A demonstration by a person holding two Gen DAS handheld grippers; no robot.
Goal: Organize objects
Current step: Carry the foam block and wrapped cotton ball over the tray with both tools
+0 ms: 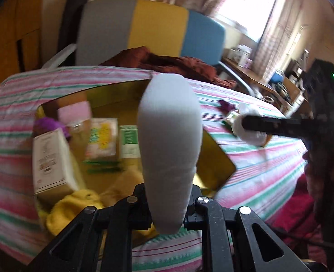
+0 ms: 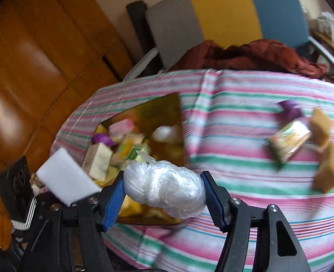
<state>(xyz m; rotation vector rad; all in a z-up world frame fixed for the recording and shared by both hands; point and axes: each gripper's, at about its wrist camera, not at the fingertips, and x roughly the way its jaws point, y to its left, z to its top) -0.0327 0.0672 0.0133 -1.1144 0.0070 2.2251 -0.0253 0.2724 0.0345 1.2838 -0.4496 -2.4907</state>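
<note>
My left gripper (image 1: 169,217) is shut on a white foam block (image 1: 169,140) and holds it above the open gold box (image 1: 214,161), which contains several items: a white carton (image 1: 51,158), a pink pack (image 1: 75,111), green-labelled packets and a yellow cloth (image 1: 74,208). My right gripper (image 2: 164,190) is shut on a clear plastic-wrapped bundle (image 2: 164,192), just above the box's near edge (image 2: 144,219). The left gripper's white block also shows in the right wrist view (image 2: 67,183). The right gripper appears in the left wrist view (image 1: 253,127).
The box lies on a pink, green and white striped cloth (image 2: 246,136). On it to the right lie a snack packet (image 2: 289,140), a purple item (image 2: 290,108) and two brown sponges (image 2: 328,167). A striped chair (image 1: 153,27) with a rust-red cloth (image 2: 257,54) stands behind. Wooden furniture (image 2: 30,68) is left.
</note>
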